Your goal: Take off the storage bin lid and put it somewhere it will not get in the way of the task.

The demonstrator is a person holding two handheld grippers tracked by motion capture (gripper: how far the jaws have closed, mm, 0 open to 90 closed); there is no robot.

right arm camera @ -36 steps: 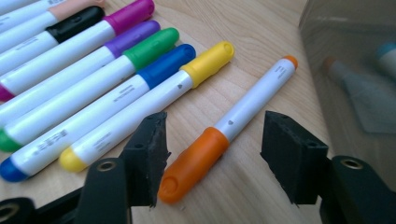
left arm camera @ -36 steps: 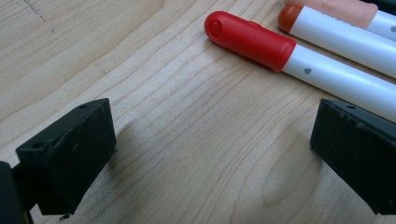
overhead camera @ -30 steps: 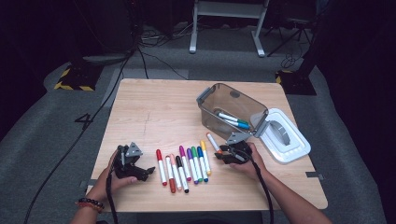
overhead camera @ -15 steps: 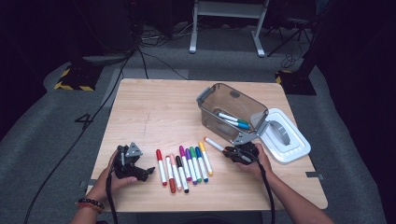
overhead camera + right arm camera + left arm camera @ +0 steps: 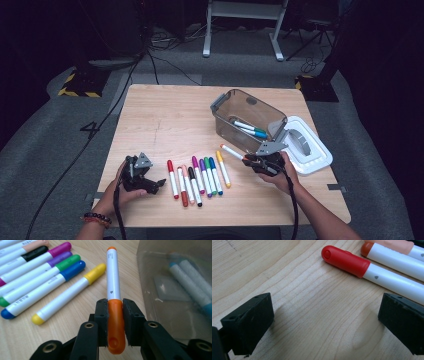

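One marker taken off the table, nine waiting in the row.

High view: the right gripper (image 5: 248, 161) is lifting the orange marker (image 5: 232, 151) clear of the row near the table's (image 5: 165, 110) front edge, beside the clear bin (image 5: 247, 120), which has shifted from a second ago; the left gripper (image 5: 152, 184) is resting by the front left corner.
Left gripper view: its jaws are standing wide apart, gripping nothing, beside the red marker (image 5: 347, 261).
Right gripper view: the jaws, just closed, are clamping the orange cap; binning is likely next.
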